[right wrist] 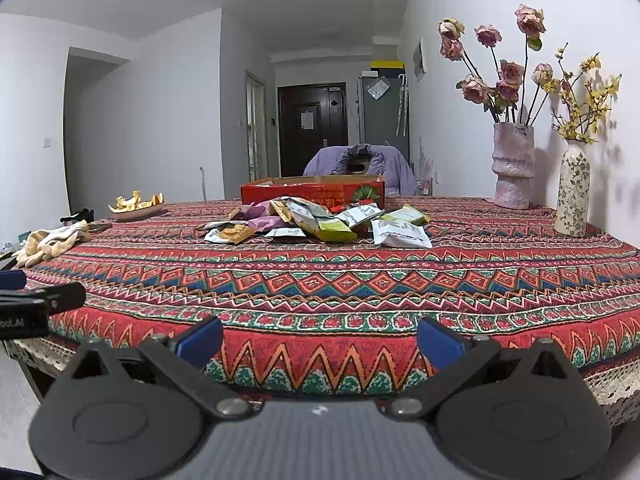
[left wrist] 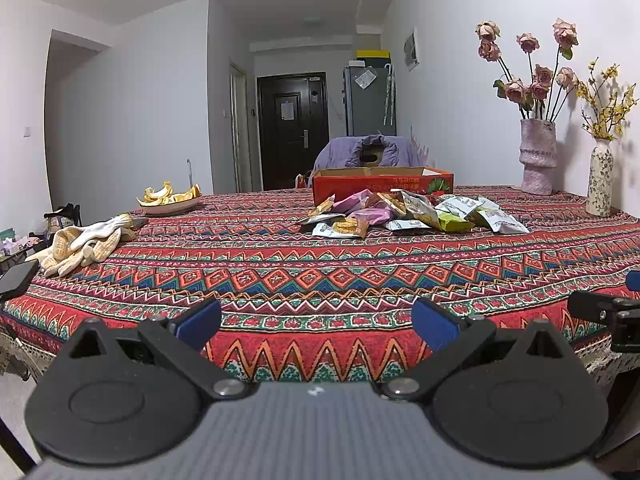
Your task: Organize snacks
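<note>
Snack packets (left wrist: 408, 212) lie heaped before red box (left wrist: 382, 186); both grippers' fingers spread.

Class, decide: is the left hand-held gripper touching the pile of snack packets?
Apart. In the left wrist view the left hand-held gripper sits open at the near table edge, with bare tablecloth before the snack packets.

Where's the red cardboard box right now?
The red cardboard box sits mid-table at the far edge, directly behind the pile of snack packets.
</note>
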A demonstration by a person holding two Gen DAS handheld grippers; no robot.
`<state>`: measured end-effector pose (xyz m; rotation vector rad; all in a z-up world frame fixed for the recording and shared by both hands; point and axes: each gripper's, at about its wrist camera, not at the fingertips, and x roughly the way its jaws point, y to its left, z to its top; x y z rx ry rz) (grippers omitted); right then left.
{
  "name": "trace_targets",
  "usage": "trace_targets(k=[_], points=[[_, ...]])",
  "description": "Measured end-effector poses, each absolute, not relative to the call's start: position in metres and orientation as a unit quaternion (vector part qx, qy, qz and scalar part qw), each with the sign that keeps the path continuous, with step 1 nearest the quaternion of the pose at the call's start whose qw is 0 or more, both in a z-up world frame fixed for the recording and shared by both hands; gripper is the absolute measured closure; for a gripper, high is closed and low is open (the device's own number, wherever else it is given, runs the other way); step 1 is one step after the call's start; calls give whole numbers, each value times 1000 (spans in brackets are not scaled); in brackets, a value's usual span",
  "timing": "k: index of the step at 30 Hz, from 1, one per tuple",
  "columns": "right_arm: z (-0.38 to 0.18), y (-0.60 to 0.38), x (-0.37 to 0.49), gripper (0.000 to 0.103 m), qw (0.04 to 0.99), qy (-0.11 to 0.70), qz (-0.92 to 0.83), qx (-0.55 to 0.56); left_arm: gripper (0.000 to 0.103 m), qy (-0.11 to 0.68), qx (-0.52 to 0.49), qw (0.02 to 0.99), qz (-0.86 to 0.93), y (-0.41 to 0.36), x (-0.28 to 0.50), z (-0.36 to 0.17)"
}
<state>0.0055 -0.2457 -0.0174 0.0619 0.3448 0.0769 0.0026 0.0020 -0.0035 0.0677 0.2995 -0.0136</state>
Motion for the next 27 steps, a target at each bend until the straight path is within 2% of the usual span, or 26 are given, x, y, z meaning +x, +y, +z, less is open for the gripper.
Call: trace_targets(k=[27], points=[[-19,-247,6,0,983,175,35,37,0,151,42,988,-3,-2,5,-3]])
